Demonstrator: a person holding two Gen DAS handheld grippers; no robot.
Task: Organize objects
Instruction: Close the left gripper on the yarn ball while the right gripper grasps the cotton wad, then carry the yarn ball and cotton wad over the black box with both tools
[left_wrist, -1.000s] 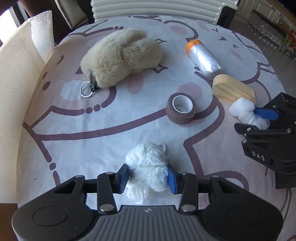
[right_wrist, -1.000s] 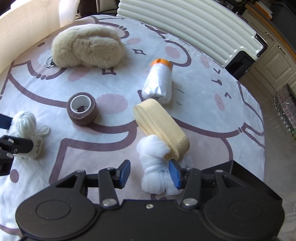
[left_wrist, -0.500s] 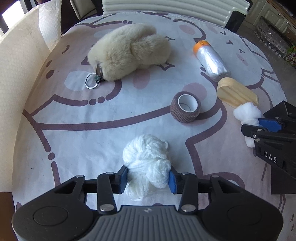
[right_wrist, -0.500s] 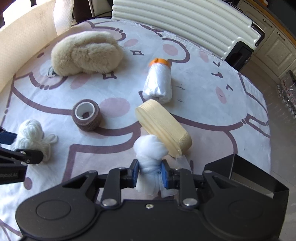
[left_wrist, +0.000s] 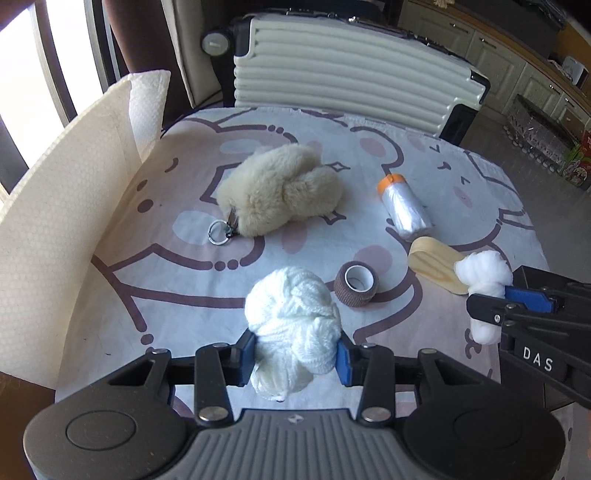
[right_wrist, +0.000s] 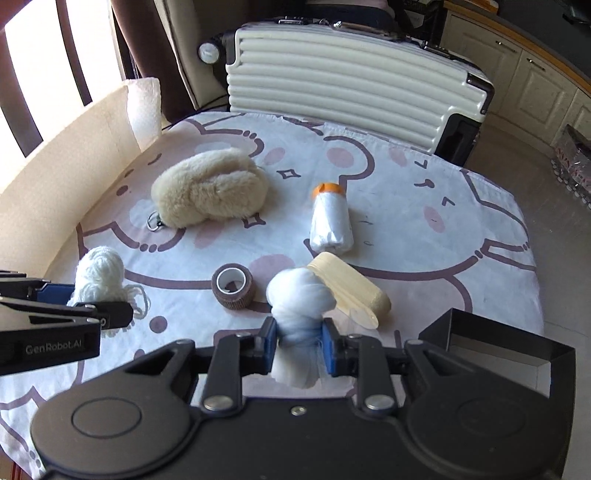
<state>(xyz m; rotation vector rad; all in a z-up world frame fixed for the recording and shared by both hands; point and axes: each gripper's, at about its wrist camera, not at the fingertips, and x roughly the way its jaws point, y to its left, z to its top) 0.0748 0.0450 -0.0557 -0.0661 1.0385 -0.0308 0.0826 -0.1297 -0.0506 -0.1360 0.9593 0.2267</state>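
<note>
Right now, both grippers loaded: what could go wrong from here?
1. The yarn ball in the left gripper trails loose strands; they could snag or unwind.
2. The right gripper, whose jaws have just closed, pinches only the narrow waist of the soft white wad; it may slip out.
3. The black box sits close beside the right gripper; a swing might knock it.

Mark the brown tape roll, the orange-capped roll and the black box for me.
brown tape roll (right_wrist: 233, 288), right wrist view, on its outer wall.
orange-capped roll (right_wrist: 331, 223), right wrist view, on its plastic-wrapped body.
black box (right_wrist: 491, 332), right wrist view, on its far rim.
</note>
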